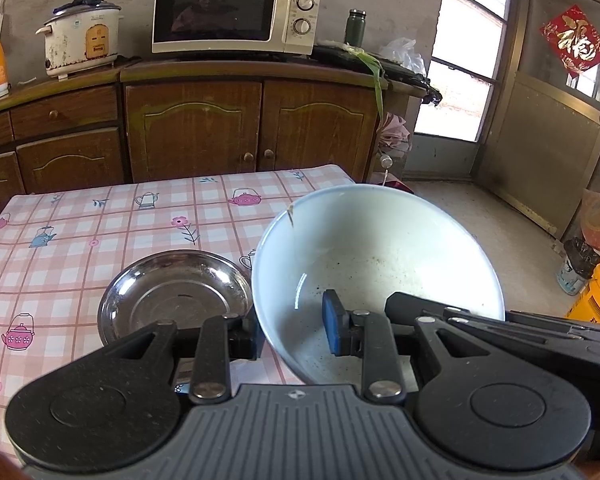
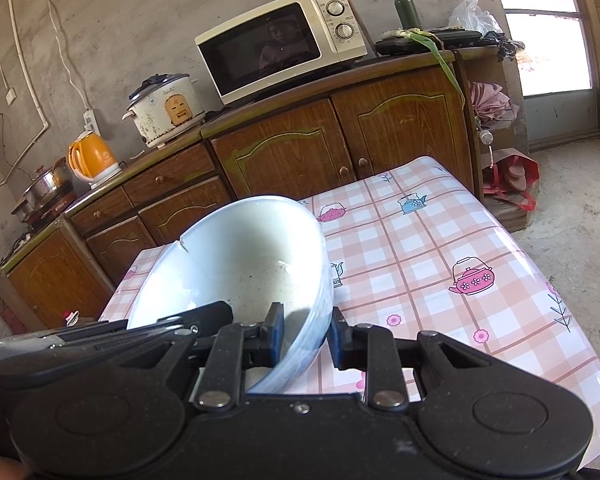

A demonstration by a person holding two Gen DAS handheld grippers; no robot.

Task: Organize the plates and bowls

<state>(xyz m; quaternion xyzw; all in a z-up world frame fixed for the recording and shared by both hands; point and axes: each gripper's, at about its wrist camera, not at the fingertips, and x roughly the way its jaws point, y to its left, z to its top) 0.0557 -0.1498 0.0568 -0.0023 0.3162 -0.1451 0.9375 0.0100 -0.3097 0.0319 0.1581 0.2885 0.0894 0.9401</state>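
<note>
White ceramic bowl (image 1: 376,264) held tilted above bench (image 1: 80,232), mouth facing the cameras, rim chipped, inside speckled but empty. Left hand-held gripper (image 1: 296,328) and right hand-held gripper (image 2: 304,336) each clamped narrowly on its rim. Empty steel plate (image 1: 172,292) flat on bench, beside bowl.

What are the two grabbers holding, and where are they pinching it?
Both hold the same white bowl by its rim. The left gripper pinches one side of the rim and the right gripper pinches the opposite side, one finger inside and one outside.
</note>
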